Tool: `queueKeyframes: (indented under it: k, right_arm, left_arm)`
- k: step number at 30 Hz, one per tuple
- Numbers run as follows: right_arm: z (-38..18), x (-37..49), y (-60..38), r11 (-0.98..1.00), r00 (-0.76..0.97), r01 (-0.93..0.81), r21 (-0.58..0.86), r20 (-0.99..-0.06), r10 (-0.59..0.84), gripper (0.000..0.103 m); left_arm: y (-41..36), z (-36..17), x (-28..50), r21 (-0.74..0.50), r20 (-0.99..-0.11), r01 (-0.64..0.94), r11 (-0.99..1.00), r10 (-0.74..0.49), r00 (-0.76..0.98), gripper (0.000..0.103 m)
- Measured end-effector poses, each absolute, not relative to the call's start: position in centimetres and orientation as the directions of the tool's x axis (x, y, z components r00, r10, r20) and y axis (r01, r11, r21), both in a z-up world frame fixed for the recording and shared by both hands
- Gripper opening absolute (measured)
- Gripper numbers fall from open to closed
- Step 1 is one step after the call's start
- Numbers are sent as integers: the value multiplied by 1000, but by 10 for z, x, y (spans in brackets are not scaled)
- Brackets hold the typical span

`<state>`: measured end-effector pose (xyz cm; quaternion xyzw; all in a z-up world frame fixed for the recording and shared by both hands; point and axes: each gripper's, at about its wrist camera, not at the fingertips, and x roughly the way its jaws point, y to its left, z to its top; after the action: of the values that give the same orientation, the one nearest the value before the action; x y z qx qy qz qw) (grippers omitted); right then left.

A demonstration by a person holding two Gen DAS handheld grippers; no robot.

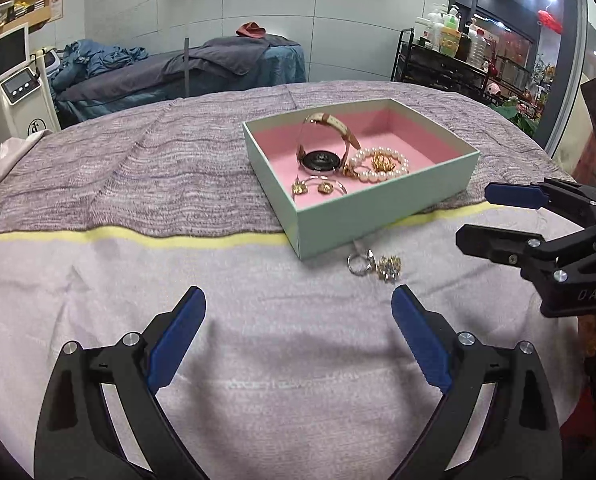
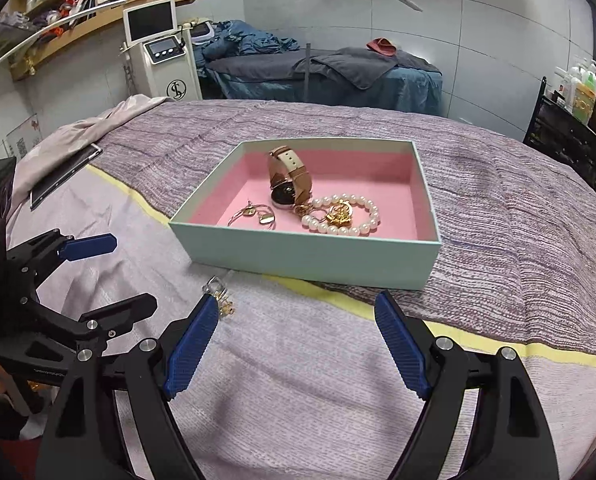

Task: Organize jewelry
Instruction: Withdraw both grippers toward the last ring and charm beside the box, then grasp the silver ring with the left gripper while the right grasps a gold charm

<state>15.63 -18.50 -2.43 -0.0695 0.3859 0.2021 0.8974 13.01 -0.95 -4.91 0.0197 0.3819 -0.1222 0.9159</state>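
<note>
Ring and brooch lie at the box's 6 o'clock: light, small, slippery. Pinch the ring's band. Both tools gape, empty.

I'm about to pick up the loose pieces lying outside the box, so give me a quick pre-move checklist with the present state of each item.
1. Left gripper open and holding nothing: ok.
2. Right gripper open and holding nothing: ok.
3. Loose ring and gold piece lie on the cloth just outside the box, near its corner, in plain view: ok.
4. All jewelry already in the box: not ok; those loose pieces remain outside.
5. Free pink floor in the box for them, beside the watch and pearl bracelet: ok.
6. Whether the loose ring and gold piece are joined or separate: cannot tell.
</note>
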Motion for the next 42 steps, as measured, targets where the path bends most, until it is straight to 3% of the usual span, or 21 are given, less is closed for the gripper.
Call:
queueKeyframes:
  k: [11,20,23,42]
  right_arm:
    - [-46,160,-149,864,529,-502,32,-779,337,64]
    - [-57,174,-130,854,505,-520,0,-807,308,34]
    - [-57,174,-131,853,503,-523,2,-807,310,17]
    - [-43,165,-180,909,562,-414,41,-774,291,16]
  left_arm:
    - [4,-60,118,-57,-727,199,978,-177,663,89]
    - [10,-62,119,-64,-733,193,979,-177,657,79]
    - [4,-63,122,-62,-735,208,976,-186,652,77]
    - [-45,-62,164,-119,-762,335,935,-302,573,55]
